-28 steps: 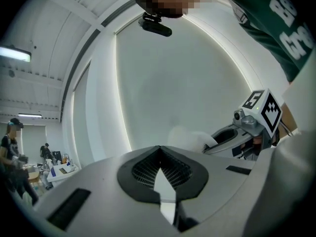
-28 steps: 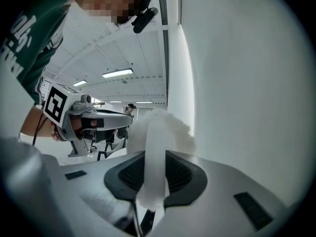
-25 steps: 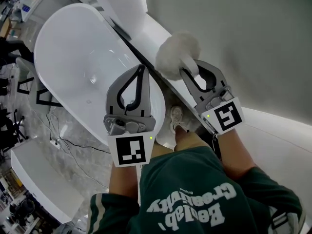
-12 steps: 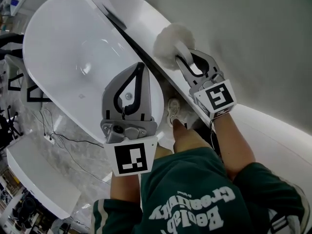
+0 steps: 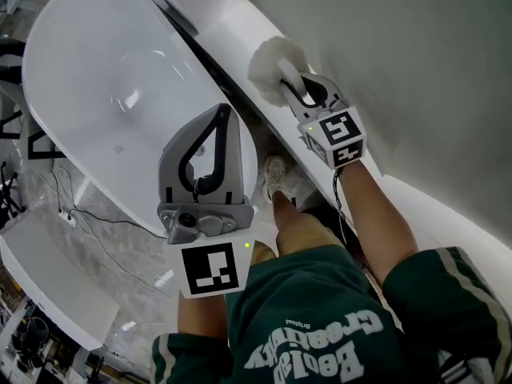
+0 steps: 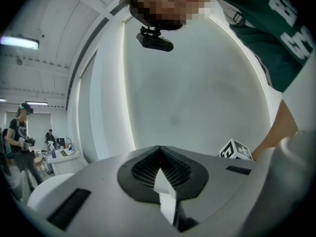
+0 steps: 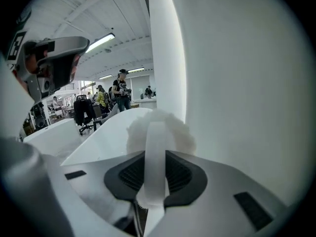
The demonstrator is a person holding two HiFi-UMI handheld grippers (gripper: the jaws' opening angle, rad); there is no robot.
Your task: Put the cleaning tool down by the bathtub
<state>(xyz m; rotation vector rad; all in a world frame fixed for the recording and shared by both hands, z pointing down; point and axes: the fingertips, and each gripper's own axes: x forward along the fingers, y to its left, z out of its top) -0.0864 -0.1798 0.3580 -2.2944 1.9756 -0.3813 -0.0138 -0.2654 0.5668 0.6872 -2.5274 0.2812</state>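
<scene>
Right gripper is clamped on handle of fluffy cleaning tool | tool is seen over ledge right of bathtub | left gripper jaws are pressed together, empty

readable text | green shirt: white lettering, upside down, too unclear to read

White bathtub on marbled floor
</scene>
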